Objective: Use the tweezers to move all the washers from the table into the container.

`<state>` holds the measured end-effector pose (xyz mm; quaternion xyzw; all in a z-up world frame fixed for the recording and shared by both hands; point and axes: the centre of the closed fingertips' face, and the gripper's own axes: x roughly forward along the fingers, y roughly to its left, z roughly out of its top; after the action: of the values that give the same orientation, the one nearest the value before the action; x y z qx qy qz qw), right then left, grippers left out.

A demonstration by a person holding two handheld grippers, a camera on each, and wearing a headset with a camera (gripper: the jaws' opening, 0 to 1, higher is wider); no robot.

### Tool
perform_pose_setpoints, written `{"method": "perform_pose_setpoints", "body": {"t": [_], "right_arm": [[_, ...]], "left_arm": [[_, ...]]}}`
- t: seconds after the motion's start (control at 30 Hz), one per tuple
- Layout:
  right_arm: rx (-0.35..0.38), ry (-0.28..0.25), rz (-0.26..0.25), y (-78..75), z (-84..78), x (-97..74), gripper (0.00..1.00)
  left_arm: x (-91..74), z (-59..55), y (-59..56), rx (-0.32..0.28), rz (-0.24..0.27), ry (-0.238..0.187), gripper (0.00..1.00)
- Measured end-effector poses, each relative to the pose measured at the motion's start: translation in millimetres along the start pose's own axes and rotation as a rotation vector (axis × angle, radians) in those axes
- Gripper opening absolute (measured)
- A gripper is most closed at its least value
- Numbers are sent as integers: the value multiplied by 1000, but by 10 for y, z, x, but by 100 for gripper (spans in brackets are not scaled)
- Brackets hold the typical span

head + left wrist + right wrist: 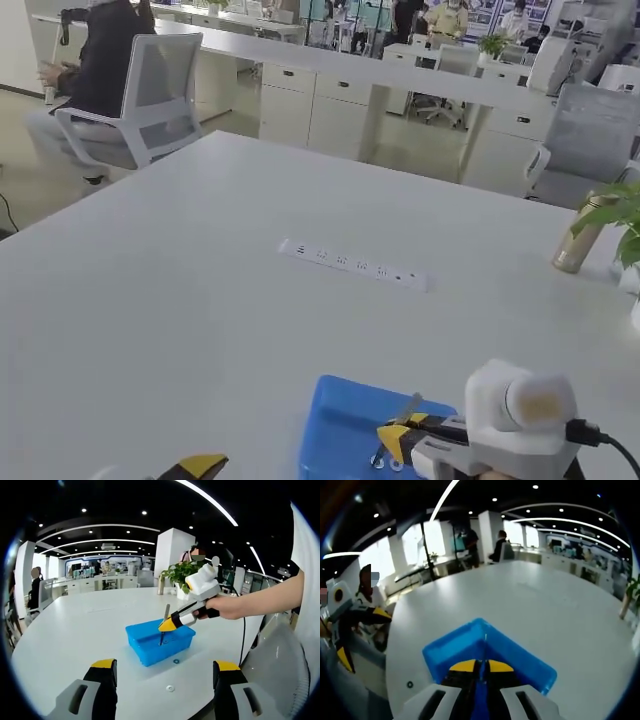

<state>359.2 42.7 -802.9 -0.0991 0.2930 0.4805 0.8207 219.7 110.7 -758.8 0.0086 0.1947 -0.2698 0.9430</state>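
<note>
Here the right gripper [398, 438] is pinched almost shut on the tweezers [408, 408], its yellow-tipped jaws pressed against the thin metal shaft with barely a gap between them. In the left gripper view it hangs over the blue container [150, 652]. The tweezers pass through it at a slant, their upper end rising above the jaws and their lower tips reaching down inside the container, just below the gripper. Whether the tips carry a washer I cannot tell. In the right gripper view the container lies directly ahead of and beneath the closed jaws. The left gripper [165, 666] is spread wide and holds nothing; the container sits ahead of it, between the lines of its two jaws. Two washers [176, 661] rest on the white table [75, 630] just in front of the container's near wall, between it and the left gripper, apart from each other and touching neither gripper.
</note>
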Motion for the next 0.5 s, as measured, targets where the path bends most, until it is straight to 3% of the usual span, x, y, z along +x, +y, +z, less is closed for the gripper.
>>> {"method": "perform_pose_setpoints", "body": {"t": [0.17,0.5], "right_arm": [[-21,7,-4,22,13,-29,3],[-14,-43,-5,51,144,-228,3]], "left_arm": [[2,-5,-1,3,0,2,79],[4,3,-9,3,-3,0,79]]}}
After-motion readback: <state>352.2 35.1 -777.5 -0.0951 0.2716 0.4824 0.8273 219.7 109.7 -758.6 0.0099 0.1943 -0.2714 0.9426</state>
